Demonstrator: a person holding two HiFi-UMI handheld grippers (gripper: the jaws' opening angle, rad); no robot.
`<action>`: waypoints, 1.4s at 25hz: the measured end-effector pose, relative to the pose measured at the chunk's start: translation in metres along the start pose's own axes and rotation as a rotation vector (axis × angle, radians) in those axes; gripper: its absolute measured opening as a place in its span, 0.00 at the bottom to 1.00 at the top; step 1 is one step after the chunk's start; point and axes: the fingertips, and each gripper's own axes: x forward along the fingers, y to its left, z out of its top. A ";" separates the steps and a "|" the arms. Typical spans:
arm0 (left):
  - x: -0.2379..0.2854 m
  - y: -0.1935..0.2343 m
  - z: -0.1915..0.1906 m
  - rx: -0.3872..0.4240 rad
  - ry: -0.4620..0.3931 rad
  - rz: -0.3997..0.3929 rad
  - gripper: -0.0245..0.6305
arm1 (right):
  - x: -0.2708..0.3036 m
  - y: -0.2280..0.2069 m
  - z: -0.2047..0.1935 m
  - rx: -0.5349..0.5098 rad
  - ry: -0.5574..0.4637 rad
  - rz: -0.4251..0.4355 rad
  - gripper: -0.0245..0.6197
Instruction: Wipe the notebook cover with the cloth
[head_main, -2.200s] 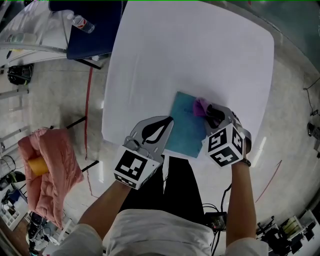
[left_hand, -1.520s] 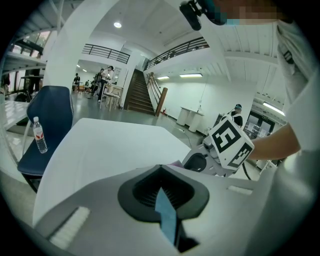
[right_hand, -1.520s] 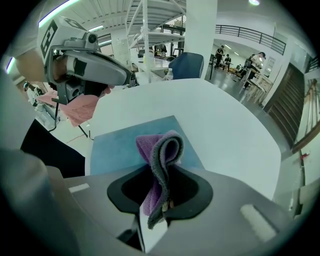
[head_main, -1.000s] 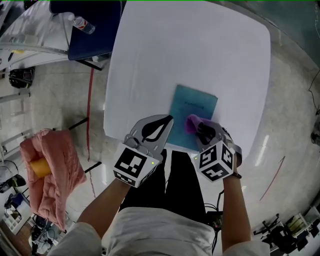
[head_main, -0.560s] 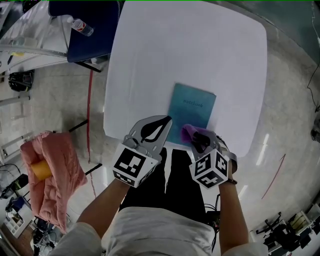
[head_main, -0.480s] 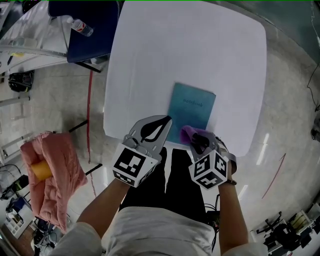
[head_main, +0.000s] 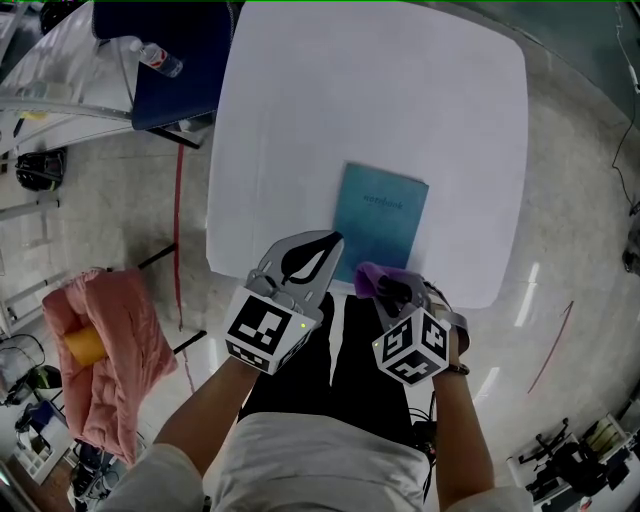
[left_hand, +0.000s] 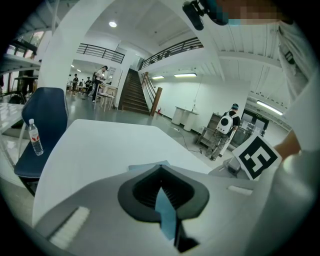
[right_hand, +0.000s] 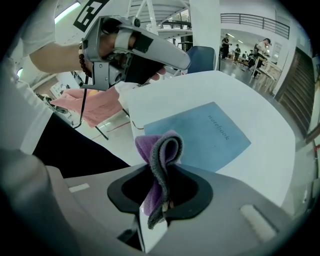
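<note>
A teal notebook lies flat on the white table, close to its near edge. My left gripper is shut with nothing between its fingers, its tip at the notebook's near left corner; the left gripper view shows the notebook just beyond the tip. My right gripper is shut on a purple cloth folded over with a grey underside. It hangs over the table's near edge, just short of the notebook. In the right gripper view the cloth stands up from the jaws in front of the notebook.
A dark blue chair with a water bottle on it stands at the table's far left. A pink bundle with a yellow roll sits on the floor to the left. The person's legs are right below the table's near edge.
My right gripper has drawn the cloth down the notebook, from its far right part towards me and past its near edge. The left gripper has stayed put.
</note>
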 end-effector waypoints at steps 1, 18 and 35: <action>0.000 0.000 0.000 0.000 0.000 0.000 0.04 | 0.000 0.001 0.000 -0.005 0.003 0.002 0.21; -0.004 0.013 -0.003 -0.010 -0.003 0.020 0.04 | -0.023 -0.034 0.025 -0.050 -0.024 -0.047 0.21; -0.011 0.036 -0.001 -0.032 -0.010 0.059 0.04 | -0.037 -0.095 0.067 -0.085 -0.046 -0.140 0.21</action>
